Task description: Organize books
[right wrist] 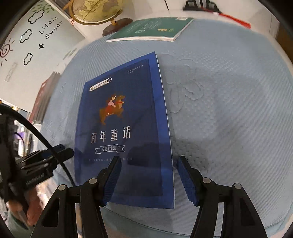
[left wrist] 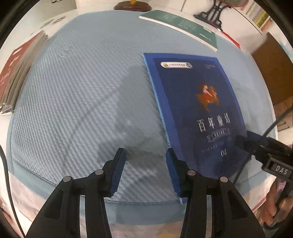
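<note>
So the blue book (left wrist: 199, 113) was lying flat, cover up, on the light blue textured mat (left wrist: 78, 95), roughly in the middle of it. The left gripper (left wrist: 145, 172) was angled down at the mat right by the book's spine edge, jaws apart with nothing between them, just bare mat showing through the gap. Its right-hand finger sat at the near corner of the spine, but I honestly couldn't tell if it was touching. The right gripper (right wrist: 148, 180) was hanging over the book's near right-hand corner, also spread apart and gripping nothing, with the book's long edge running up between its fingers. A green book (right wrist: 152, 29) lay flat at the far edge of the mat, well apart from the blue one, and a stack of books (left wrist: 16, 73) sat off the mat's left side. A globe (right wrist: 95, 9) stood behind the green book.
</note>
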